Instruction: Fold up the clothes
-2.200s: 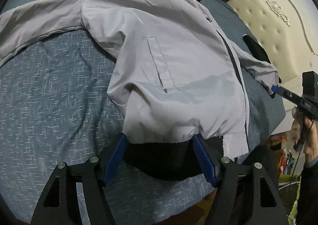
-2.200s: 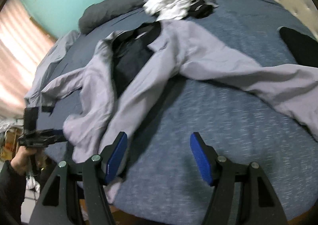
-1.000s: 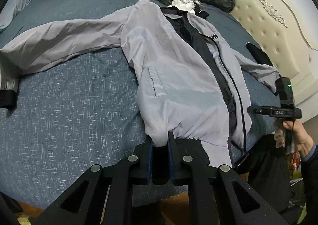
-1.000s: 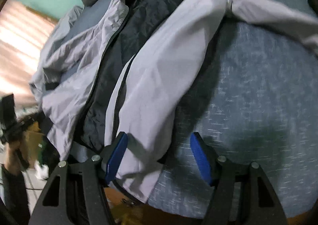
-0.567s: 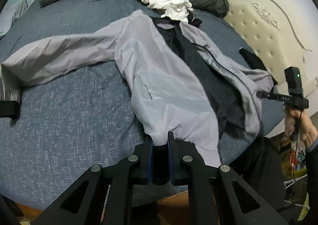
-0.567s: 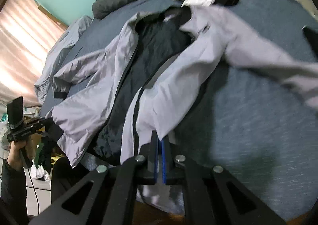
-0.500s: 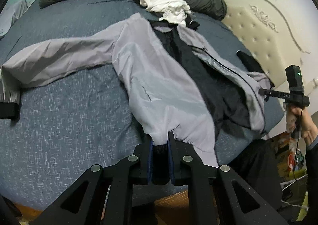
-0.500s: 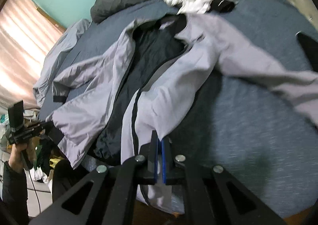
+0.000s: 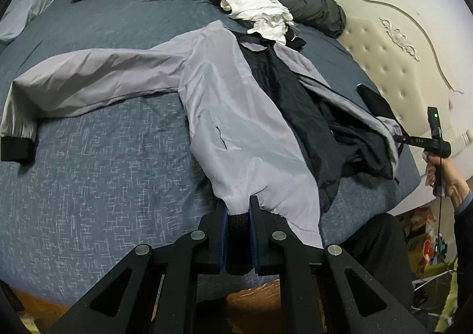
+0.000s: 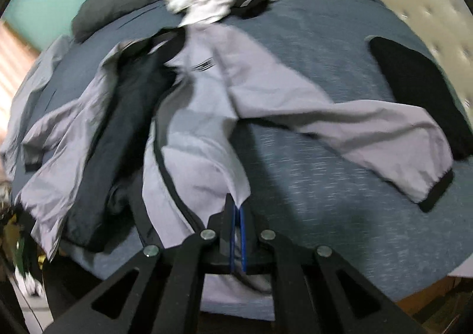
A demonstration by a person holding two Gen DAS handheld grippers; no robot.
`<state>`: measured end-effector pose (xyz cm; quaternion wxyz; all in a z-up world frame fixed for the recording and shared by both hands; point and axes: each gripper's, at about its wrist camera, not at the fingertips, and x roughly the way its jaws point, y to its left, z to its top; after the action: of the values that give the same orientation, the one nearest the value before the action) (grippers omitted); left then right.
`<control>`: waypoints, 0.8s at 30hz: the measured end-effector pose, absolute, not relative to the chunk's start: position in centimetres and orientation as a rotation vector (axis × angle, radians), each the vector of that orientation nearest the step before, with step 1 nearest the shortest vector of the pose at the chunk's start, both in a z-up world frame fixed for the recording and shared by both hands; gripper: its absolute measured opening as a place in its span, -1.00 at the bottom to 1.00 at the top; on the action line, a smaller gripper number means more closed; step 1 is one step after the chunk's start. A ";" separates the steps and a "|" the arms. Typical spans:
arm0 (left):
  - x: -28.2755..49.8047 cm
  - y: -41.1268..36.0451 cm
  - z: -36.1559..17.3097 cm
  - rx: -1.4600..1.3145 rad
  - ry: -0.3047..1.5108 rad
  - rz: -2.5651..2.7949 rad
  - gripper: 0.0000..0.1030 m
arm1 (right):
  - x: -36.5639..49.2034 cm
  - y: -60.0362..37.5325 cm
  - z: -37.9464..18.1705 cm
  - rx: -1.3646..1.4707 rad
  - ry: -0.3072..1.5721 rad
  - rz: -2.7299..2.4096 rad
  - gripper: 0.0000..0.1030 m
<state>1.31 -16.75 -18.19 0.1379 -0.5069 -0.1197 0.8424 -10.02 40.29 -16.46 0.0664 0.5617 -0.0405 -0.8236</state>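
A light grey jacket (image 9: pixel 236 115) with dark lining lies open on the blue bed (image 9: pixel 97 174), sleeves spread to either side. The left claw (image 9: pixel 239 216) is clenched on the black hem band of one front panel; the right claw (image 10: pixel 238 216) is clenched on the other panel's hem. A white garment (image 9: pixel 260 16) sits near the collar.

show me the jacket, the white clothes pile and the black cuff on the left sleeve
jacket (image 9: pixel 236 133), left wrist view, on the grey front panel near the pocket
white clothes pile (image 9: pixel 260 13), left wrist view, on the pile's middle
black cuff (image 9: pixel 17 149), left wrist view, on the band ending the outstretched sleeve
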 end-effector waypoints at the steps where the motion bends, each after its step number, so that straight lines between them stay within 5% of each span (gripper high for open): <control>1: 1.2 -16.8 -18.2 -1.469 -0.346 2.437 -0.74 | -10.2 41.1 -16.2 1.699 -0.122 -2.505 -0.96; 14: -0.3 -16.6 -20.8 -1.529 -0.374 2.444 -0.74 | -9.9 47.0 -18.1 1.594 -0.182 -2.656 -0.88; 18: -0.6 -16.8 -20.7 -1.522 -0.387 2.447 -0.74 | -8.0 48.6 -17.4 1.463 -0.224 -2.662 -0.33; 24: -1.0 -15.9 -20.5 -1.509 -0.370 2.441 -0.74 | -6.2 48.2 -18.7 1.453 -0.218 -2.498 0.12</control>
<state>-1.04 -15.89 -20.50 0.1236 -0.5174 -0.1268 0.8372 -6.21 48.23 -18.69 0.1216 0.4978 -0.0747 -0.8555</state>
